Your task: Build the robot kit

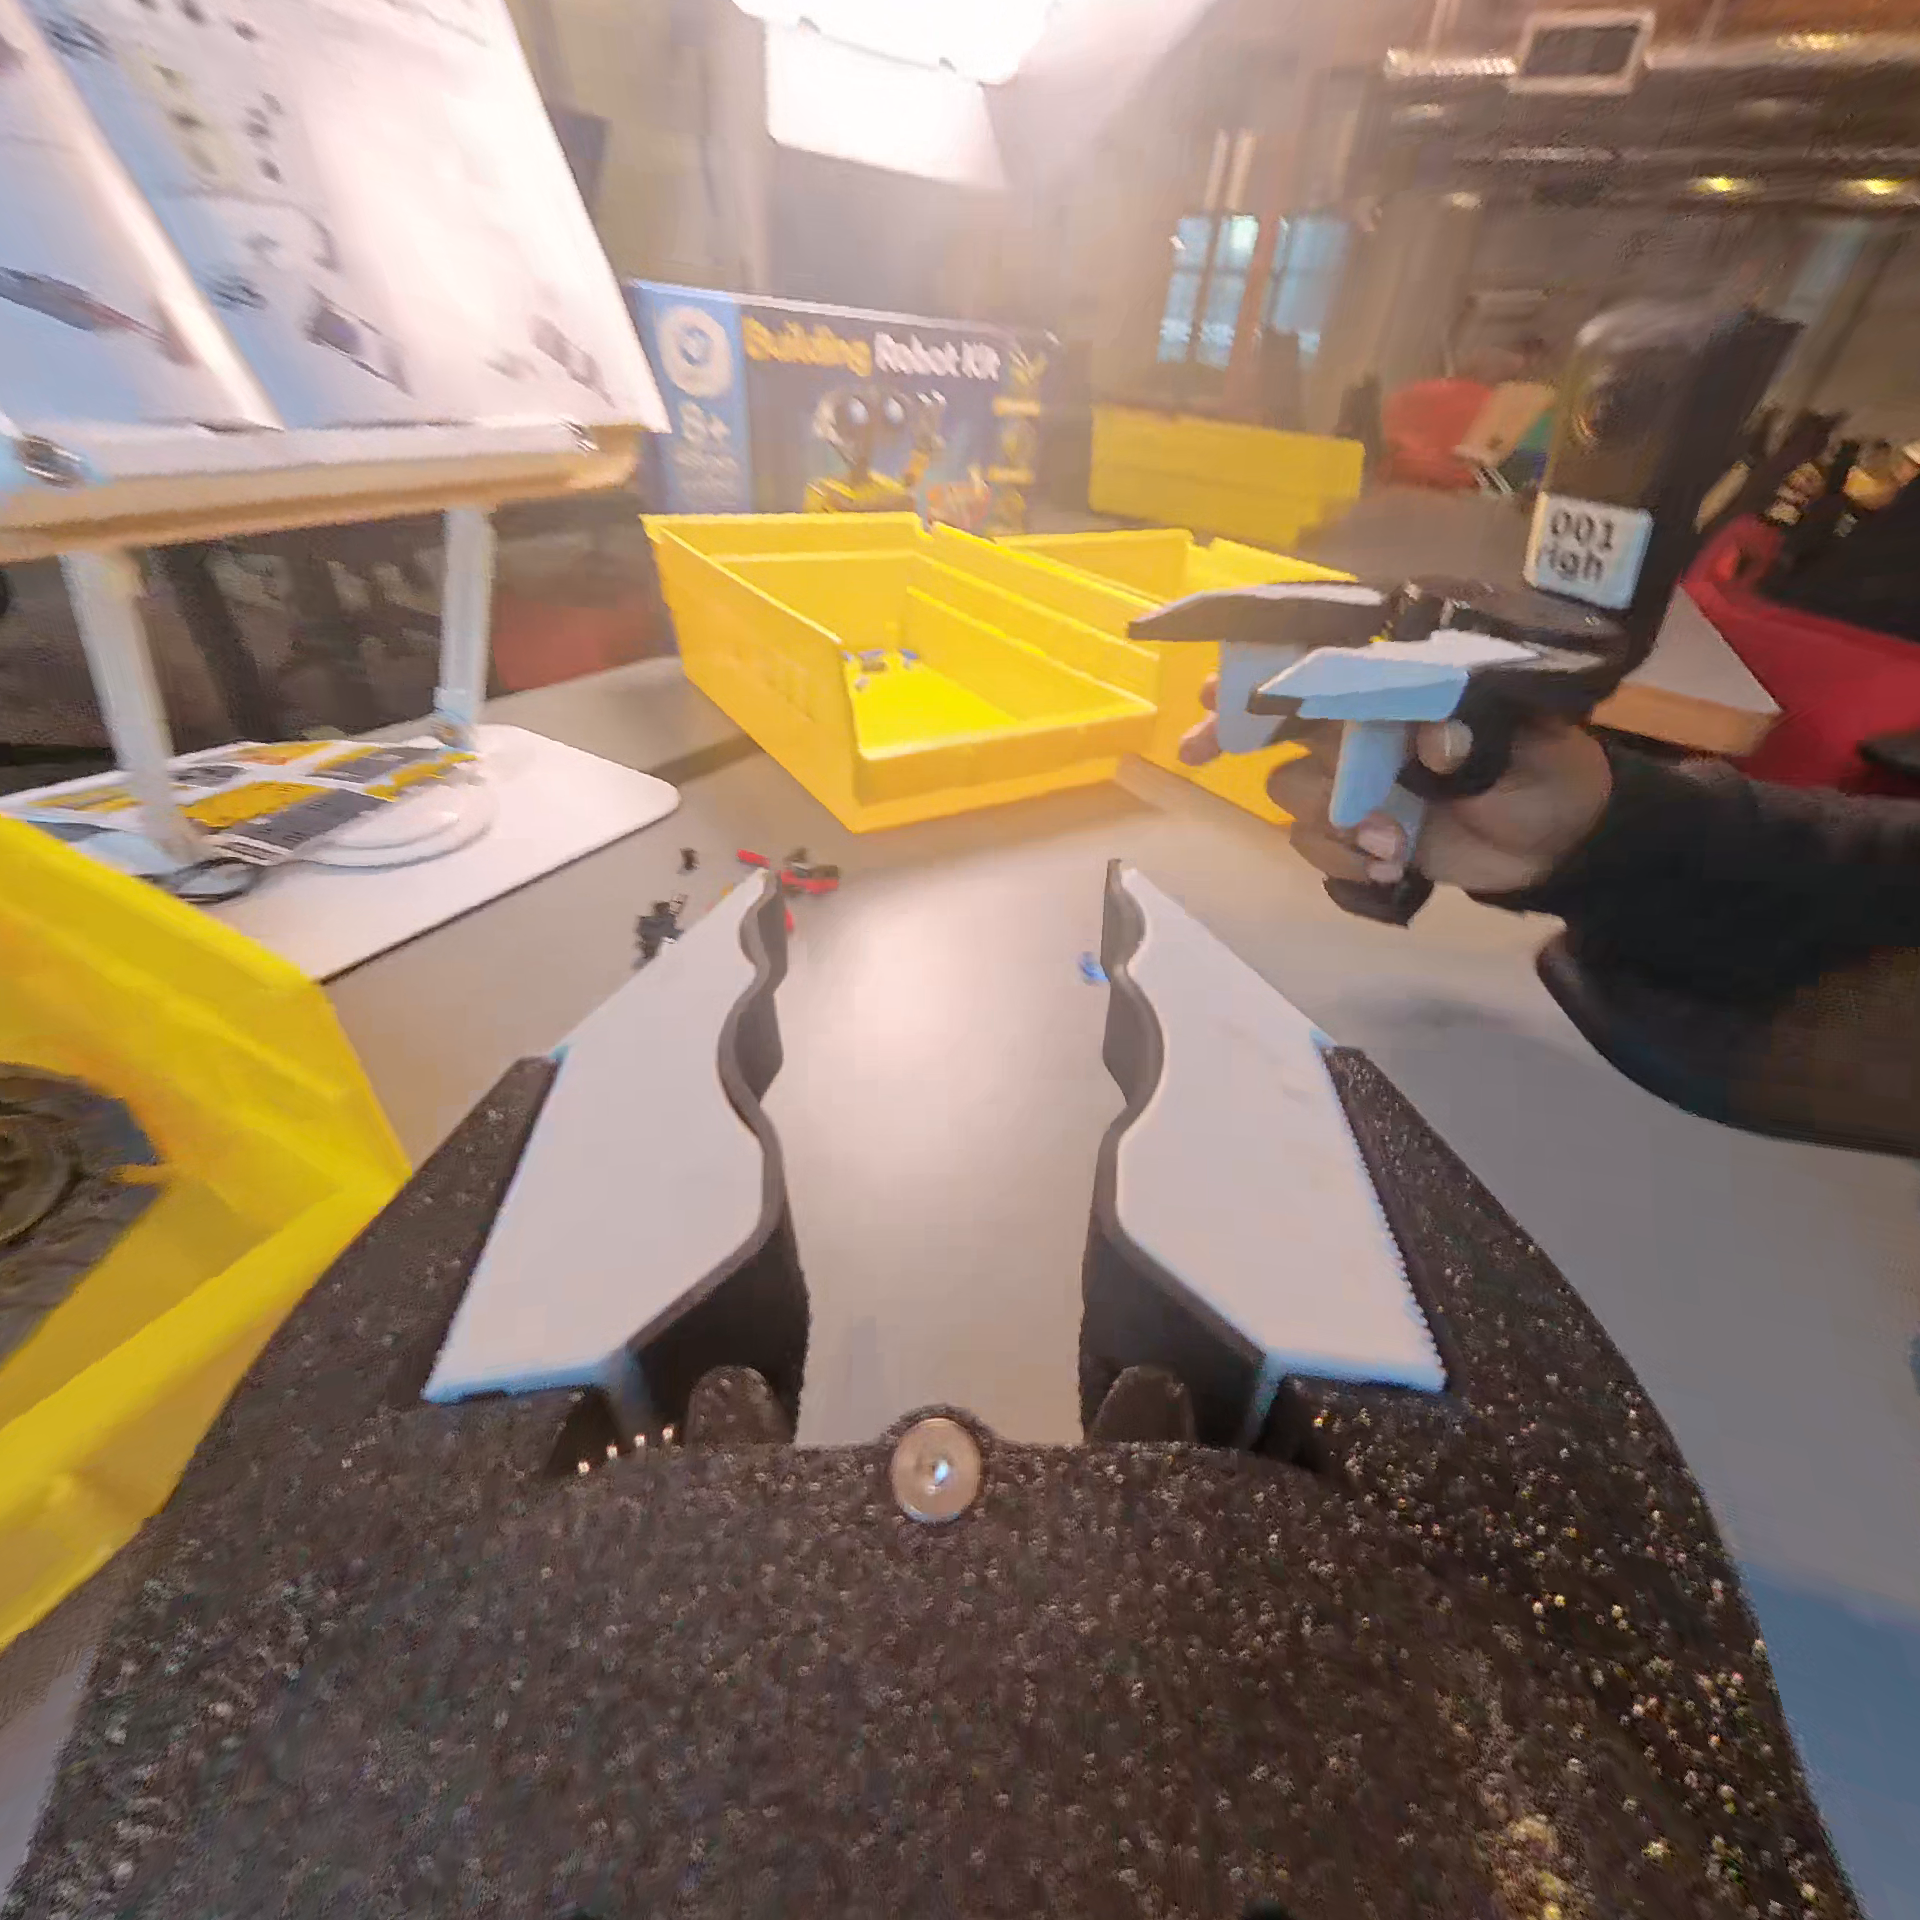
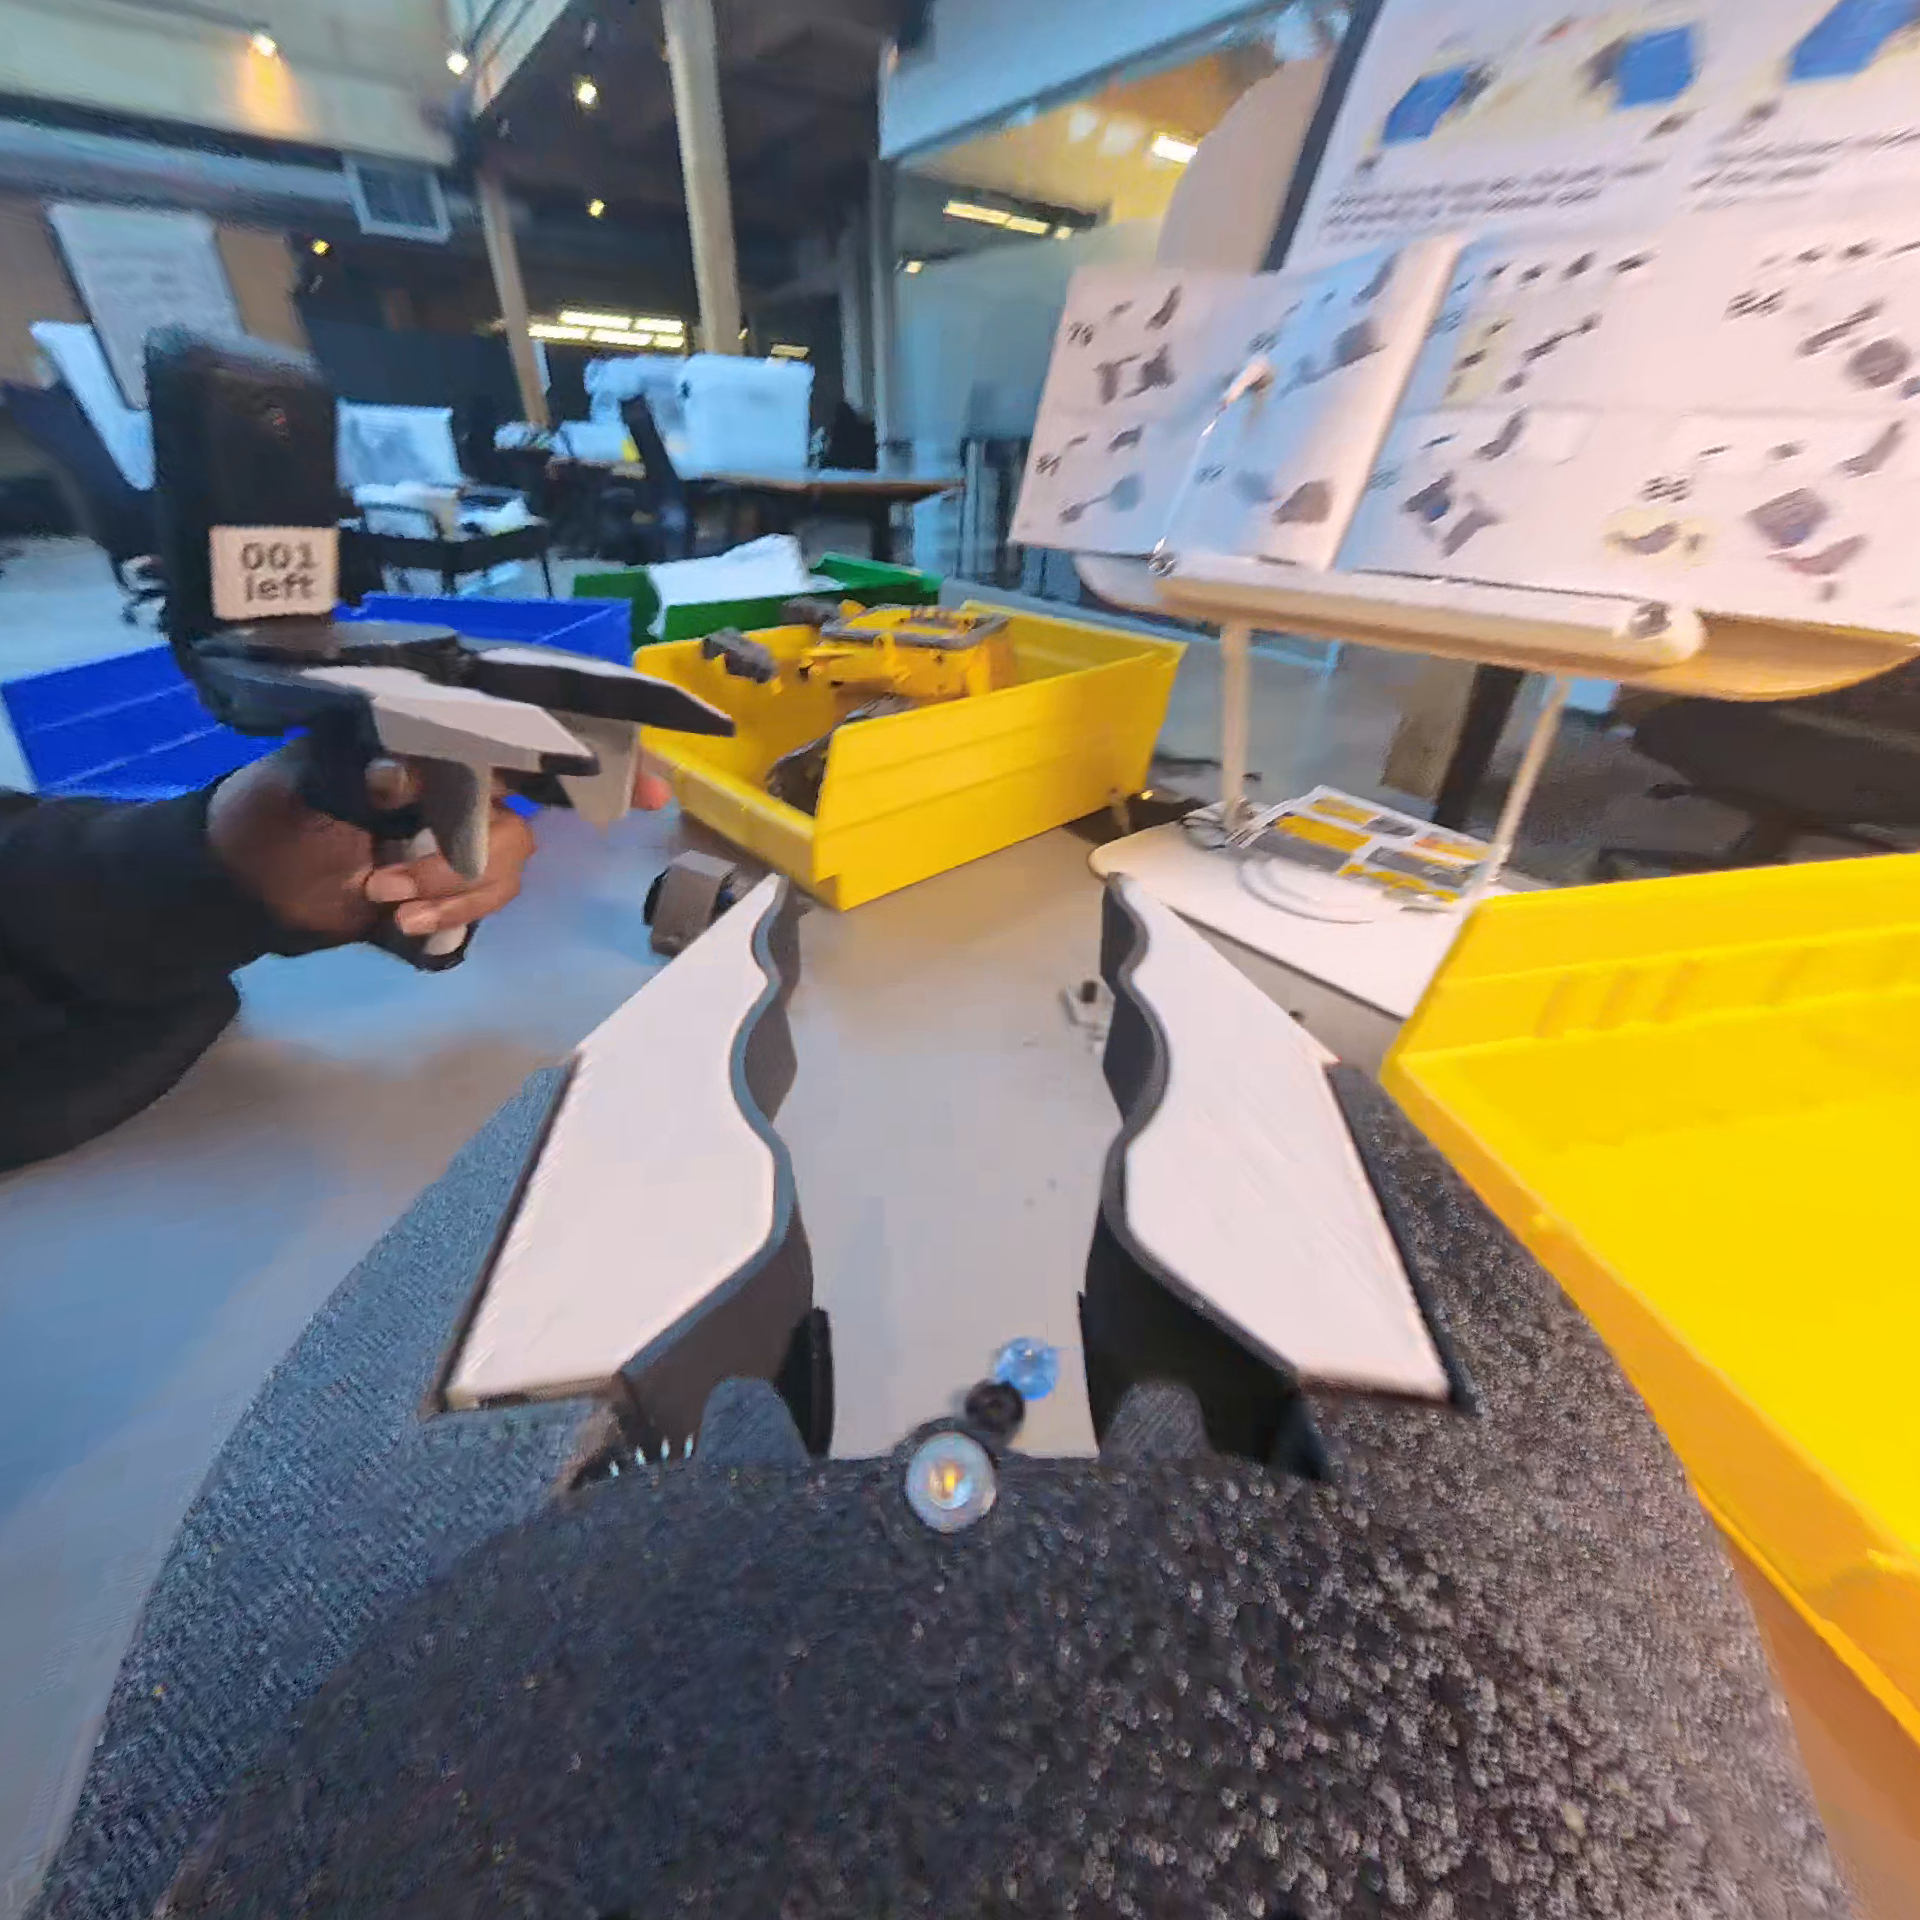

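Left claw: jaws wide, holding nothing, above grey desk, nearest small loose parts.
Right claw: jaws wide, holding nothing, near a dark wheel.
Each gripped by one hand, sleeve dark.
Yellow bins: three nearby.
Booklet stand: one.
Kit box: one.
Room: open workshop.

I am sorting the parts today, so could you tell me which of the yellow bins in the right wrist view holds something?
The far yellow bin, beyond the right tongs, holds a yellow and grey assembly. The near yellow bin at the right edge shows only bare floor.
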`<state>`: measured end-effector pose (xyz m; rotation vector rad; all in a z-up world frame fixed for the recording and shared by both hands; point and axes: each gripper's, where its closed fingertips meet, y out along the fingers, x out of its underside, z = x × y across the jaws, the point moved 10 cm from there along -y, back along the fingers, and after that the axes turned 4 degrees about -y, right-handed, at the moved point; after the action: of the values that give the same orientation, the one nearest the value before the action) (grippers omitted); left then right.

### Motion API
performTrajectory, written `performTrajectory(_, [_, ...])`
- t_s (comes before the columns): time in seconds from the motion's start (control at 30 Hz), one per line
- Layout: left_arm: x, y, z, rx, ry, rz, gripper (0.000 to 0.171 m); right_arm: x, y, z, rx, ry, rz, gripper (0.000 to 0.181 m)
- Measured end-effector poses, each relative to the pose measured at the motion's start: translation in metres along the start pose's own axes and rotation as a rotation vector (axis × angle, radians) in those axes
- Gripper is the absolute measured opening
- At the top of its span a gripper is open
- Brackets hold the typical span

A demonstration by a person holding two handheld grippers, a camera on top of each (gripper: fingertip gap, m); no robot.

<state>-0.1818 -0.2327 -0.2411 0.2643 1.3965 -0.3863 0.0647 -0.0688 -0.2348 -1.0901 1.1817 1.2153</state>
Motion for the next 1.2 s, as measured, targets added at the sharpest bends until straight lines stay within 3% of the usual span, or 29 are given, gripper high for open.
performTrajectory(0.13, [-0.004,-0.009,-0.011,-0.104,0.003,0.074,0.058,0.002,-0.007,0.013,0.090,0.007,0.055,0.054])
performTrajectory(0.4, [-0.001,-0.013,-0.021,-0.208,0.095,0.151,0.053,0.010,-0.011,0.022,0.131,0.001,0.052,0.050])
performTrajectory(0.57, [0.003,-0.008,-0.020,-0.191,0.102,0.112,0.050,0.013,-0.011,0.028,0.125,0.030,0.001,0.049])
performTrajectory(0.67, [0.006,-0.004,-0.015,-0.149,0.105,0.060,0.049,0.018,-0.008,0.031,0.116,0.028,-0.127,0.040])
performTrajectory(0.77, [0.011,0.004,-0.007,-0.098,0.136,-0.011,0.049,0.039,-0.003,0.032,0.020,0.002,-0.512,0.041])
performTrajectory(0.83, [0.015,0.009,0.000,-0.066,0.167,-0.055,0.049,0.055,-0.004,0.025,-0.091,0.032,-0.687,0.044])
performTrajectory(0.93, [0.020,0.017,0.010,-0.014,0.196,-0.111,0.049,0.065,-0.001,0.014,-0.164,0.060,-0.769,0.037])
performTrajectory(1.2, [0.035,0.029,0.031,0.061,0.283,-0.227,0.048,0.067,0.003,0.008,-0.113,-0.041,-0.847,0.015])
